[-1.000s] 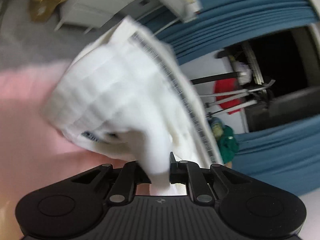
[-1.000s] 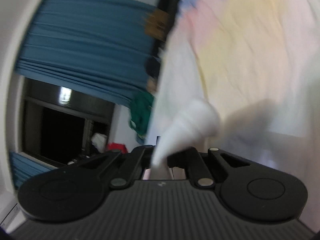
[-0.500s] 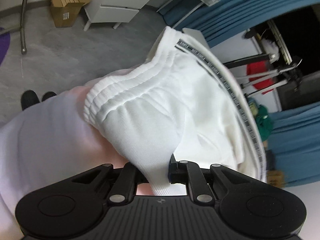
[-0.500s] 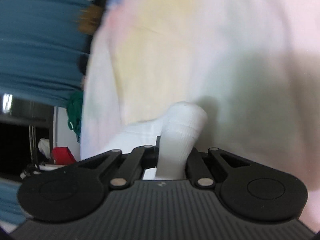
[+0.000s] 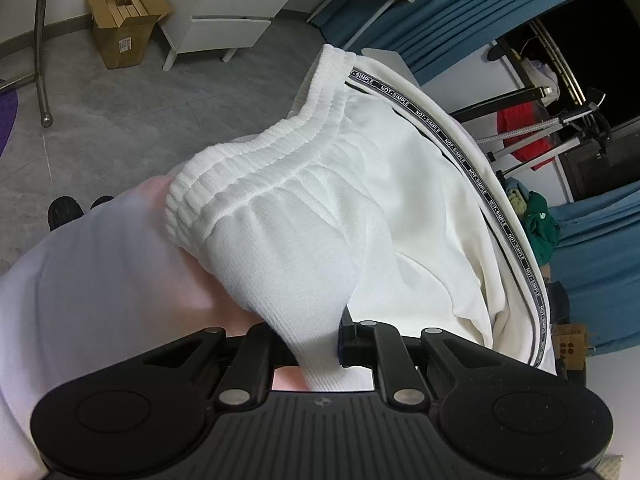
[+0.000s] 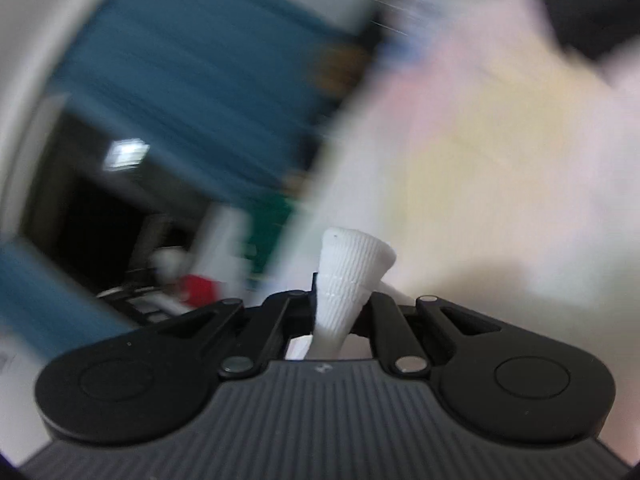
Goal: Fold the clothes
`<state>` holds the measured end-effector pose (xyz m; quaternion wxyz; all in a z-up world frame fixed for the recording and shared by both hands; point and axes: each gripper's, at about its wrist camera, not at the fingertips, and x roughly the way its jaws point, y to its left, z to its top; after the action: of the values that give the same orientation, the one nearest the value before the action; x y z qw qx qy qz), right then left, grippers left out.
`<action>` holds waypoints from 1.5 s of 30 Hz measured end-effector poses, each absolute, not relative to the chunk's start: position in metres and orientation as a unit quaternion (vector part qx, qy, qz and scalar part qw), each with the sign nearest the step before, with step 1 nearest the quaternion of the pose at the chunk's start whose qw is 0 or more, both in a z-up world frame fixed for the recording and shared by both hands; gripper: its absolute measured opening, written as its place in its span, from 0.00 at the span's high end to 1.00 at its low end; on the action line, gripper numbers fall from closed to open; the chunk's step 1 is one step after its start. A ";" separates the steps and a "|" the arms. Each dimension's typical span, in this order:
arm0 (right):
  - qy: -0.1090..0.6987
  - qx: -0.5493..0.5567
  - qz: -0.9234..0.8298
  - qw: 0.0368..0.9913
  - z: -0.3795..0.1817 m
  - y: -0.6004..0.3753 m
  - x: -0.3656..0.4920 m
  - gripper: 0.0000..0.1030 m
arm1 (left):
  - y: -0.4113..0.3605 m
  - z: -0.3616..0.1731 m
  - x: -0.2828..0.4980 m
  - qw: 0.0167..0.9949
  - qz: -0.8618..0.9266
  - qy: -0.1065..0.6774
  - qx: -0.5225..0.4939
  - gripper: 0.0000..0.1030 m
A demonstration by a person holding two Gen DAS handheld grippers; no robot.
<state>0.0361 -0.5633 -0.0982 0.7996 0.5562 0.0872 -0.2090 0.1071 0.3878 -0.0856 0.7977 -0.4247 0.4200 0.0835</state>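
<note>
White knit trousers (image 5: 344,208) with a ribbed elastic waistband and a black "NOT SIMPLE" side stripe hang bunched in front of my left gripper (image 5: 316,344), which is shut on a fold of the white cloth. In the right wrist view my right gripper (image 6: 340,312) is shut on a ribbed white cuff (image 6: 352,268) of the same garment, which sticks up between the fingers. Below both lies a pastel pink and yellow bed sheet (image 6: 480,152).
The pale sheet (image 5: 100,280) fills the lower left of the left wrist view. Beyond it are grey floor, a cardboard box (image 5: 124,20), white drawers (image 5: 236,12), blue curtains (image 5: 600,264) and a metal stand with red cloth (image 5: 524,128). The right wrist view is motion-blurred.
The left gripper has steadied with the trousers hanging more spread out. The right gripper has swung up from facing the sheet towards the curtains, still holding the cuff.
</note>
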 end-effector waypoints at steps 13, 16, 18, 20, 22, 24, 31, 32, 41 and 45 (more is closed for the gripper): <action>0.222 0.599 -0.294 0.711 -0.141 -0.575 0.027 0.89 | 0.376 -0.066 0.103 0.829 0.074 0.434 -0.345 0.58; 0.214 0.541 -0.316 0.749 -0.122 -0.567 0.035 0.59 | 0.367 -0.049 0.090 0.850 0.067 0.431 -0.296 0.38; 0.196 0.492 -0.337 0.778 -0.103 -0.558 0.038 0.32 | 0.357 -0.034 0.078 0.869 0.065 0.420 -0.253 0.32; 0.173 0.441 -0.363 0.802 -0.088 -0.549 0.039 0.27 | 0.346 -0.019 0.065 0.887 0.062 0.407 -0.209 0.20; 0.151 0.403 -0.368 0.824 -0.072 -0.538 0.034 0.27 | 0.335 -0.004 0.052 0.903 0.060 0.391 -0.169 0.18; 0.131 0.374 -0.359 0.845 -0.058 -0.526 0.032 0.27 | 0.321 0.009 0.040 0.917 0.059 0.369 -0.140 0.14; 0.142 0.324 -0.190 0.916 -0.032 -0.461 0.068 0.27 | 0.250 0.036 0.040 0.945 0.034 0.315 -0.081 0.12; 0.148 0.313 -0.169 0.923 -0.030 -0.449 0.070 0.27 | 0.237 0.038 0.043 0.948 0.022 0.307 -0.077 0.11; 0.204 0.233 -0.055 0.949 -0.031 -0.374 0.089 0.27 | 0.131 0.046 0.098 0.958 -0.024 0.275 -0.077 0.04; 0.219 0.262 -0.007 0.940 -0.036 -0.364 0.092 0.27 | 0.104 0.037 0.131 0.958 -0.010 0.275 -0.085 0.04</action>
<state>0.0915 -0.3645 -0.0363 0.9397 0.2625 0.2192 -0.0066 0.1310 0.1036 0.0368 0.9575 -0.0854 0.2752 -0.0100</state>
